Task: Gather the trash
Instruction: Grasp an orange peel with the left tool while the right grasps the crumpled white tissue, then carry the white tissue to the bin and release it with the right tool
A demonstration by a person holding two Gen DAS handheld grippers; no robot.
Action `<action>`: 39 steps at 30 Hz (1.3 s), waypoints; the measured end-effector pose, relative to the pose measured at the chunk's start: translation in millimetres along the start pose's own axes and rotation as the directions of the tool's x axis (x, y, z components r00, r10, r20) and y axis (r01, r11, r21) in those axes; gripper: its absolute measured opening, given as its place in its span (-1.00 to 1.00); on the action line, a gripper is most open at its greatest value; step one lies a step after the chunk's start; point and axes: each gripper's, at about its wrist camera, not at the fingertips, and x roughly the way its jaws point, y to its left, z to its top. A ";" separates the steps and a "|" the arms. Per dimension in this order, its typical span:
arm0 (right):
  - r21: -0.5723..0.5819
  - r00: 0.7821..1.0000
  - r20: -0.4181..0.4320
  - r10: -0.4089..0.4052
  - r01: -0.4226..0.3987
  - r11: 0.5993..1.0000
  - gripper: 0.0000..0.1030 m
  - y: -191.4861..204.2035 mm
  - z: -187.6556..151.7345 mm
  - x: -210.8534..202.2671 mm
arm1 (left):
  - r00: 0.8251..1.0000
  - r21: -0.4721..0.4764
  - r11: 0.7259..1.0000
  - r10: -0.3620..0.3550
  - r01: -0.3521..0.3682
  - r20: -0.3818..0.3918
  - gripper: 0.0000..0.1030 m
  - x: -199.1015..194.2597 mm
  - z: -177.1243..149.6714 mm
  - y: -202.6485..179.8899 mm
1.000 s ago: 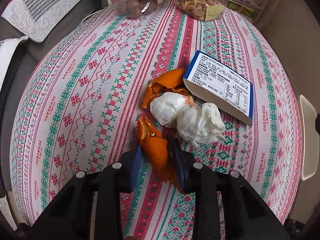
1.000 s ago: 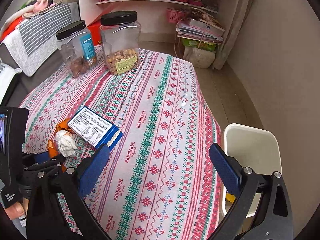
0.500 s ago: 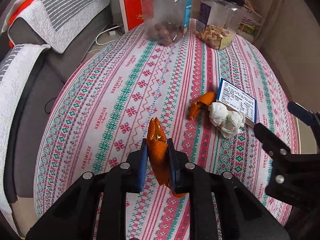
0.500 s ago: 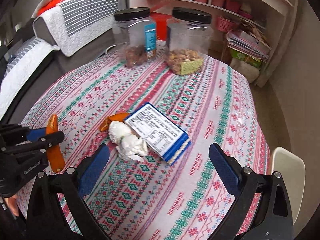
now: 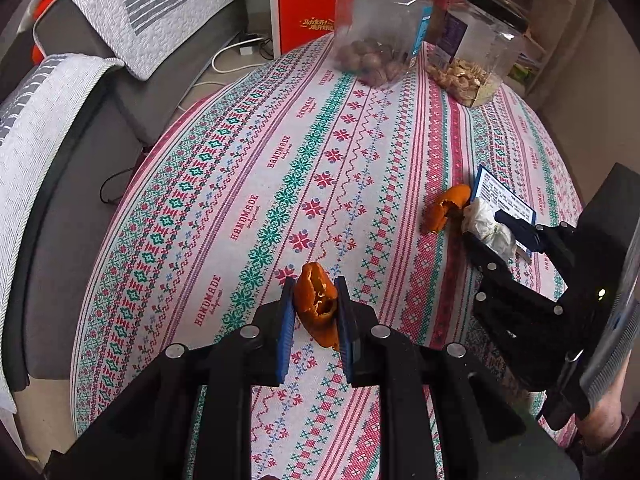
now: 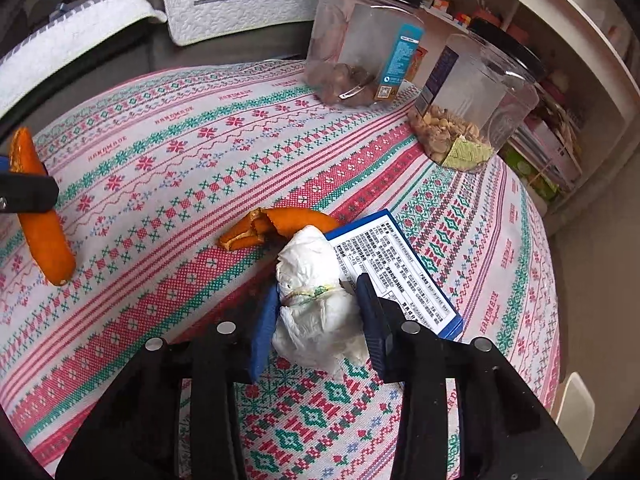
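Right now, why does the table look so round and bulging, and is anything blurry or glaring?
Left wrist view: the fisheye lens bows the tablecloth and darkens the corners; the jars at the top look soft. Right wrist view: the same bulge; the crumpled tissue between the right gripper fingers is sharp, with mild sheen on the jar walls. Light is soft, shadows faint.

My left gripper (image 5: 316, 312) is holding a curled orange peel (image 5: 318, 306), my right gripper (image 6: 318, 312) is squeezing a crumpled white tissue (image 6: 316, 304).

Before you lies a patterned tablecloth (image 5: 248, 184); at its far edge stand two clear black-lidded jars (image 6: 362, 46) of nuts, a grey sofa (image 5: 80, 128) beyond.
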 end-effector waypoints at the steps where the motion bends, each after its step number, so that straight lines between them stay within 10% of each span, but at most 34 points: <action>1: 0.034 1.000 0.000 0.022 -0.022 0.999 -0.36 -4.3 0.9 -2.7 | 1.000 -0.001 1.000 0.000 0.000 0.003 -0.62 -0.6 0.6 1.0; 12: 0.233 0.983 0.043 0.178 -0.184 0.955 -0.37 -22.3 0.4 -41.5 | 0.990 0.058 0.998 0.027 -0.035 0.137 -0.62 -30.0 -1.2 -13.4; 39: 0.227 0.985 0.138 0.099 -0.128 0.965 -0.37 -50.6 -19.7 -108.7 | 0.974 0.122 0.992 -0.008 -0.020 0.228 -0.62 -47.4 -5.4 -68.6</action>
